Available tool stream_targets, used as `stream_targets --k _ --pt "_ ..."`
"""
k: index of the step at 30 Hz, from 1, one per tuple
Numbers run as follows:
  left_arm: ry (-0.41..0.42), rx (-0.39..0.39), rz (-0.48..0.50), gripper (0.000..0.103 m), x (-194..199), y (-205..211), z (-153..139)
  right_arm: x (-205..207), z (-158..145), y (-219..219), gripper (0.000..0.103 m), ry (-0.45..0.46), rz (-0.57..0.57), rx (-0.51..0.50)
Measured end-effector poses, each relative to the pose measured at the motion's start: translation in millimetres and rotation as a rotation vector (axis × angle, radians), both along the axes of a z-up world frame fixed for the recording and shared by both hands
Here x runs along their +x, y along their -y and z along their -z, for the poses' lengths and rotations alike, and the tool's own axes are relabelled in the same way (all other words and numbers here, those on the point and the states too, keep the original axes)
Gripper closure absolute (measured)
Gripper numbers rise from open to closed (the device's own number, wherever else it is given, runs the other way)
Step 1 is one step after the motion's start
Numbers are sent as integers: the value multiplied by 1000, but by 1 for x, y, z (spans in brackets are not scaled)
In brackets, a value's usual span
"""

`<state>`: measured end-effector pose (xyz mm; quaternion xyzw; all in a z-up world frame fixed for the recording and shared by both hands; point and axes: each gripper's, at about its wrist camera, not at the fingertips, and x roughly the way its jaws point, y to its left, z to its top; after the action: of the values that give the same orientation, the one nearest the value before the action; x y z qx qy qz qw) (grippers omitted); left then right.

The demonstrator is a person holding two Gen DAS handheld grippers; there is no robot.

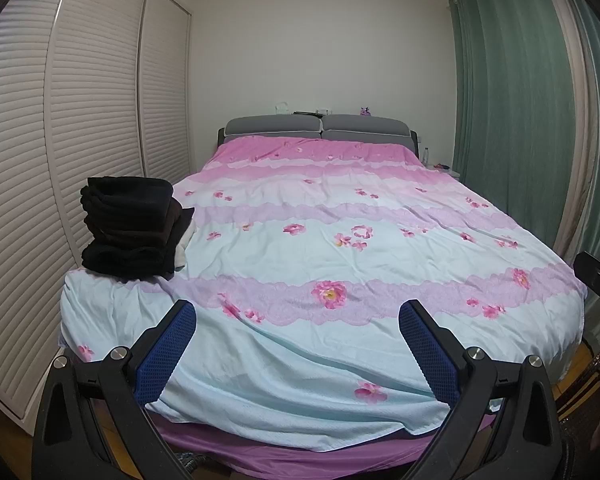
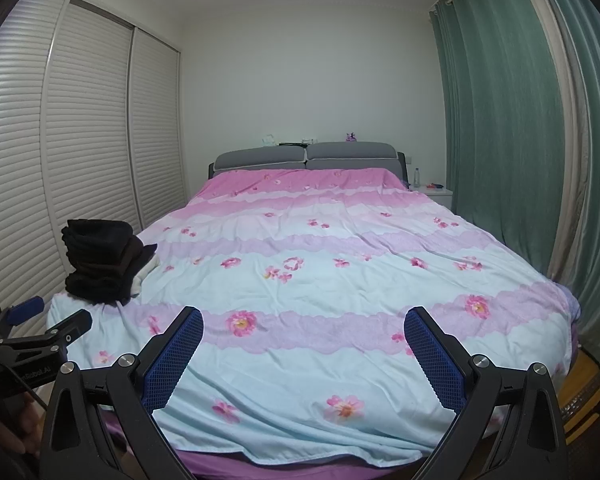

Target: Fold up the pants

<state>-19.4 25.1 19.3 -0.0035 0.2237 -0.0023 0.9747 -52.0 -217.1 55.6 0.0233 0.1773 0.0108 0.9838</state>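
Both tools hang at the foot of the bed (image 1: 340, 368), aimed up its length toward the grey headboard (image 1: 320, 128); the left hand-held gripper (image 1: 298, 320) has its blue-padded fingers (image 1: 168, 348) spread wide with nothing between them, and the right hand-held gripper (image 2: 303, 326) is just as wide and just as empty; each shows at the edge of the other's view, side by side.

The pants, as far as I can judge, are in the stack of dark clothes (image 1: 134, 228) on the near left corner of the floral cover, beside the slatted wardrobe doors (image 1: 80, 120); the stack already looks folded, black and brown layers with something pale (image 1: 184, 246) poking out on its right side; whether every layer is a pair of pants I cannot tell. No garment lies spread on the open cover.

So this reads as a pause between pieces, either the start or the end of a round; the next move would call for a fresh pair laid flat on the broad middle of the cover, well apart from the stack, with one tool at each side of the waistband.

Writing: white lettering on the body of the left tool, seen from the right wrist, seems to end in "Robot.AI"; the start is cut off.
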Motion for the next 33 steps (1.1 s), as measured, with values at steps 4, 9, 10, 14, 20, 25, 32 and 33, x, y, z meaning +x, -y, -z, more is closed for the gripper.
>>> stream_targets --k 4,9,10,14,20,25,32,33 --pt "-1 1 2 0 0 0 0 1 0 1 1 -1 -4 0" --pt "-1 2 1 0 0 0 0 1 0 1 1 -1 -3 0" --pt "-2 1 -1 0 0 1 0 1 0 1 1 -1 -3 0" --pt "-4 2 -4 0 0 -1 2 1 0 0 1 -2 -4 1" --pt "-3 5 -1 0 -1 -2 2 1 0 1 1 3 -5 1" --pt "-3 11 2 0 -1 0 1 1 0 1 1 2 -7 0" --pt "8 5 11 0 -3 0 0 1 0 1 1 3 -5 3" --pt "9 3 13 0 -3 0 0 1 0 0 1 3 -6 5"
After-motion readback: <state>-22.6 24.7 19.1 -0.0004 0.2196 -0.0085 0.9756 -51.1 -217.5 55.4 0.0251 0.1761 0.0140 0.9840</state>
